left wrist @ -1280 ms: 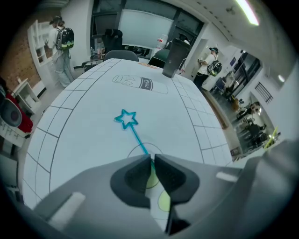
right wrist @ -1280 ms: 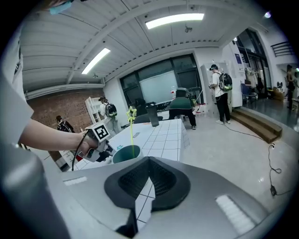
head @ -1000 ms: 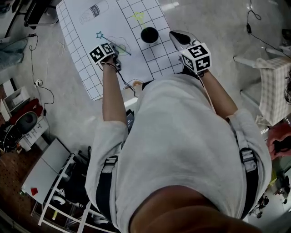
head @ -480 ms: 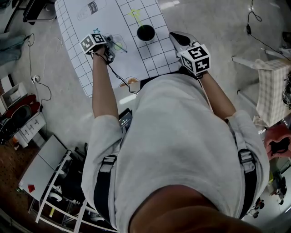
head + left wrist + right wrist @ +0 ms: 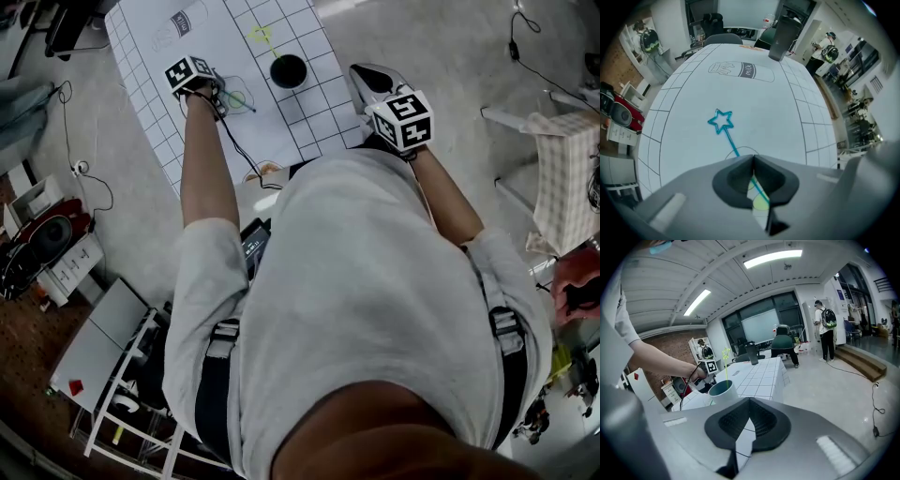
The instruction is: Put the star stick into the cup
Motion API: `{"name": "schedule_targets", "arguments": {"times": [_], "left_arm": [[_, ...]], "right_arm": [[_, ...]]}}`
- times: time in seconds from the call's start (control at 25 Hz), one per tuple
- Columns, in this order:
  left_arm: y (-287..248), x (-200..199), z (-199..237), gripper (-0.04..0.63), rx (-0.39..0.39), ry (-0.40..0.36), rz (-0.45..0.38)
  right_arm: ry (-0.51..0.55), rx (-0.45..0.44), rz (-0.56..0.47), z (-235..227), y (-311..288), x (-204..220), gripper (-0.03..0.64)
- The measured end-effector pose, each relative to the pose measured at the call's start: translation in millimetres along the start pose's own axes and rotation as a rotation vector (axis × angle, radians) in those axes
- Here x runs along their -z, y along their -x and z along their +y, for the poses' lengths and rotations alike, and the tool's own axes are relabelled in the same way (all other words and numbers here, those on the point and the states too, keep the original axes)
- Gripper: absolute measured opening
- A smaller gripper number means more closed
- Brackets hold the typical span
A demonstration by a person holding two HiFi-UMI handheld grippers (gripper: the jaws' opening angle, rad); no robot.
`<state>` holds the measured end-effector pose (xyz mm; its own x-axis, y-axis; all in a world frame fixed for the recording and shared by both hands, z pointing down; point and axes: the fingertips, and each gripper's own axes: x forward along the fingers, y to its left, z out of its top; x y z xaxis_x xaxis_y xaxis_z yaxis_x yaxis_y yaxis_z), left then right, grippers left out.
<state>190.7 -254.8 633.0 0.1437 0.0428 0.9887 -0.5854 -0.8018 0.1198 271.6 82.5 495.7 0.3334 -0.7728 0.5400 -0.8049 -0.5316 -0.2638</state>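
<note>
The table (image 5: 314, 117) stretches away in front of me. The cup (image 5: 288, 70) stands on it, with a second stick (image 5: 726, 369) upright inside. Left of the cup the star stick (image 5: 730, 140) lies flat on the table. Its star end points away from me (the milk-bottle drawing (image 5: 740, 71) lies further on), and its shaft runs in between the jaws of my left gripper (image 5: 753, 158). My right gripper (image 5: 749, 400) sits right of the cup, at the table's edge.
</note>
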Motion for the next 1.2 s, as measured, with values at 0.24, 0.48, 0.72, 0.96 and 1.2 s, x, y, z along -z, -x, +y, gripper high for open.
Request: {"name": "schedule_targets", "arguments": {"times": [0.24, 0.48, 0.72, 0.96, 1.2], "left_arm": [[1, -1, 1, 0.000, 0.085, 0.087, -0.079], [15, 9, 8, -0.002, 0.198, 0.129, -0.193], [20, 23, 18, 0.002, 0.196, 0.125, -0.195], [5, 21, 12, 0.011, 0.123, 0.147, -0.059], [4, 21, 11, 0.018, 0.033, 0.054, 0.036]], "right_arm": [[0.023, -0.063, 0.007, 12, -13, -4, 0.000], [0.053, -0.086, 0.016, 9, -20, -12, 0.000], [0.065, -0.104, 0.035, 13, -24, -8, 0.000], [0.073, -0.112, 0.045, 19, -22, -5, 0.000], [0.051, -0.115, 0.030, 19, -24, -8, 0.000]]}}
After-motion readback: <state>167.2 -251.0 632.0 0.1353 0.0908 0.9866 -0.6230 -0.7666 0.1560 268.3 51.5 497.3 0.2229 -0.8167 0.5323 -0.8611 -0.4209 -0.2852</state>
